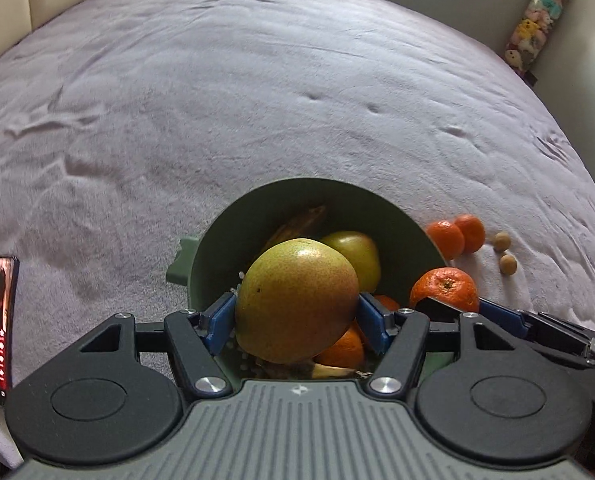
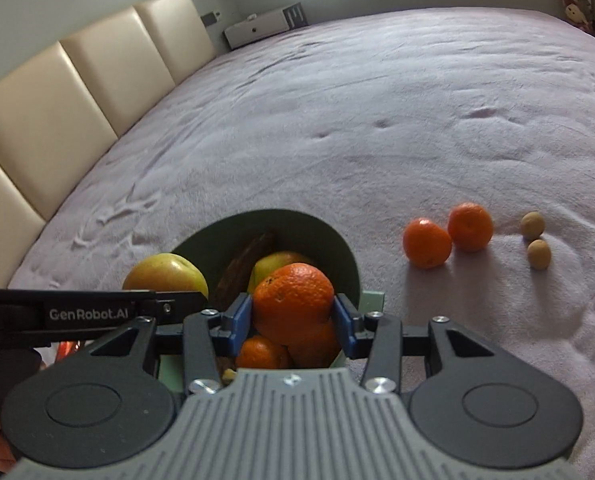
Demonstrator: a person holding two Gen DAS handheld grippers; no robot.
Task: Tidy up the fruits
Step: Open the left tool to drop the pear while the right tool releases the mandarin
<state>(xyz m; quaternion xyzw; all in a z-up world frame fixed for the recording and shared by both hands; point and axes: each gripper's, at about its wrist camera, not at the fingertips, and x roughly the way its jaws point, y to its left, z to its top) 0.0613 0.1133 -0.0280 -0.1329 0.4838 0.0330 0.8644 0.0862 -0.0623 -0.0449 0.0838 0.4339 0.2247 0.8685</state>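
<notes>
On the bed (image 1: 257,80), which is covered with a soft, wrinkled, pale lilac blanket, stands a round green bowl (image 1: 225,236) of smooth matte material, with a small flat handle on its side. Inside it lie a dark, overripe banana (image 1: 297,222), a yellow-green apple (image 1: 357,256) and some oranges at the bottom.

The left hand-held gripper (image 1: 296,316) is clenched on a big pear-like fruit (image 1: 297,300), yellow-green with a reddish, speckled skin. It hangs above the near part of the bowl, and its long axis runs slanted, the narrower end pointing up and away from the camera. The blue pads press on both its sides.

The right hand-held gripper (image 2: 293,316) grasps a mandarin (image 2: 293,300) with rough, dimpled peel, also over the bowl; its stem end is turned up and to the left.

To the right of the bowl, on the blanket, two more mandarins (image 2: 449,234) touch each other. Beyond them lie two small round beige fruits (image 2: 535,240), near each other.
</notes>
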